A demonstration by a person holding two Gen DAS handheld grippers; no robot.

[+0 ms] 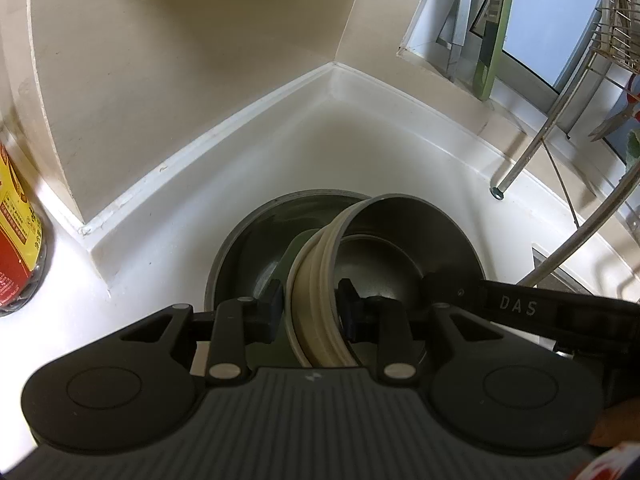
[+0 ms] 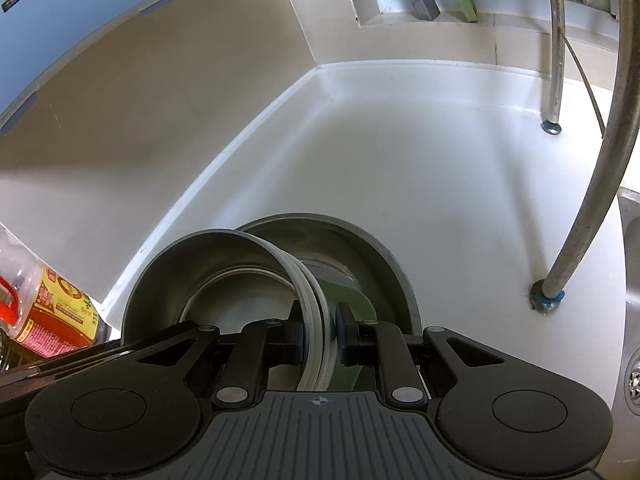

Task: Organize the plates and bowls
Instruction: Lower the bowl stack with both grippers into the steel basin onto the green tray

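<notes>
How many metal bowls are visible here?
2: a small steel bowl with cream ribbed band, gripped by both tools, tilted inside a large steel bowl on the counter. Others may be hidden.

Lighting: soft, even, moderately bright; daylight from the pale blue window pane (image 1: 556, 32) at upper right of the left wrist view. Glossy white tabletop (image 2: 420, 184) shows a diffuse sheen and faint shadows beside the curved metal rack legs (image 2: 592, 200). Strong fisheye bending at frame edges. Focus fairly sharp; yellow-red labelled bottle (image 1: 16, 232) slightly soft.
</notes>
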